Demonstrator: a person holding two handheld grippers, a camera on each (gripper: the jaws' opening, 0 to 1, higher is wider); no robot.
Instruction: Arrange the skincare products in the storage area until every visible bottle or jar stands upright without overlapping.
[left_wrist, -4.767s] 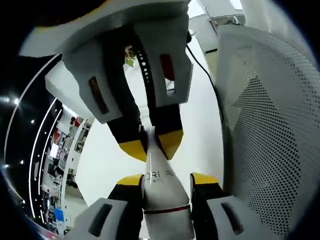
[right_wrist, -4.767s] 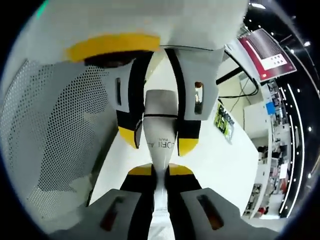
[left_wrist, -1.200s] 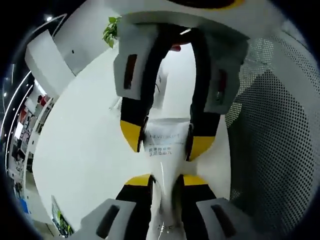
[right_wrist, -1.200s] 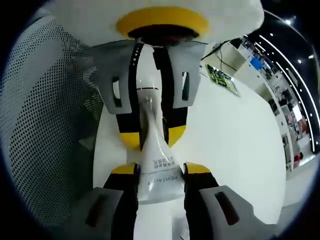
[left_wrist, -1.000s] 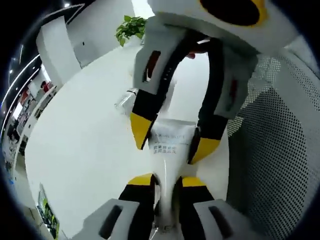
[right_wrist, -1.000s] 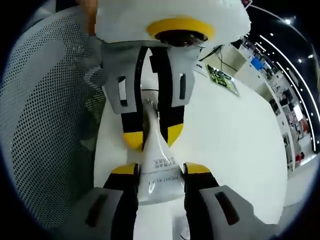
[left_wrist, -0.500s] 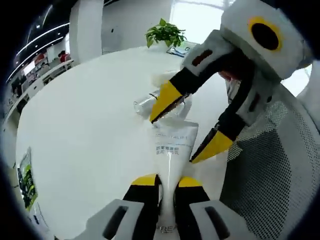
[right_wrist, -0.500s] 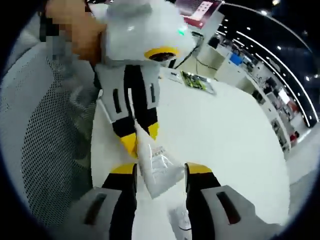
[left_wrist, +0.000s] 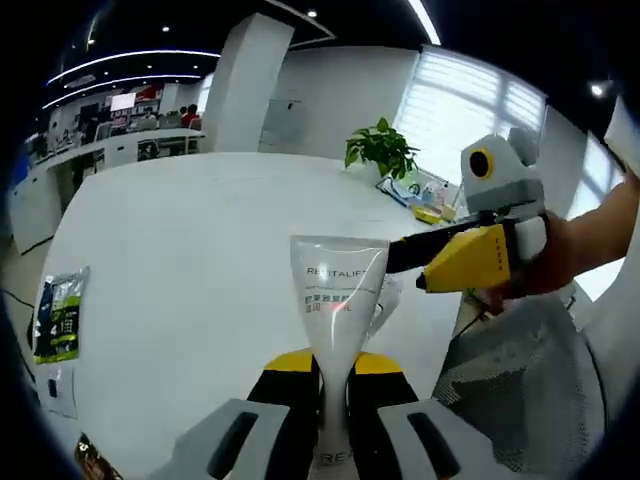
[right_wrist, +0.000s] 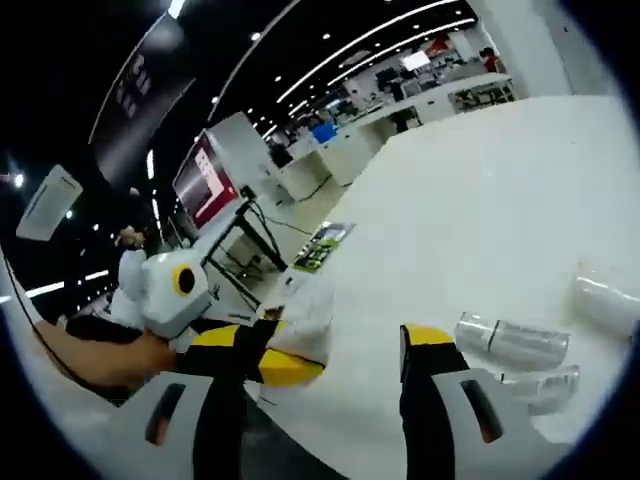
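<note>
Skincare tube, white with printed text, is pinched near its lower, narrow end between the closed yellow-tipped jaws of the left gripper. In the left gripper view its long axis runs straight up the picture, the broad flat crimped end pointing away from the camera and the cap end hidden low between the jaws. It hangs over a large white table.

The right gripper comes into that view from the right, held in a person's hand, near the tube's top but apart from it. In the right gripper view its own jaws stand wide apart with nothing between them. Beyond them several clear, pale bottles lie on their sides on the table.

Judging by this, one tube is in hand and still to be placed, and the task is at an early stage. The next move likely calls for carrying the tube to the mesh storage bin, probably at the right edge though blurred, and standing it upright clear of other items.
</note>
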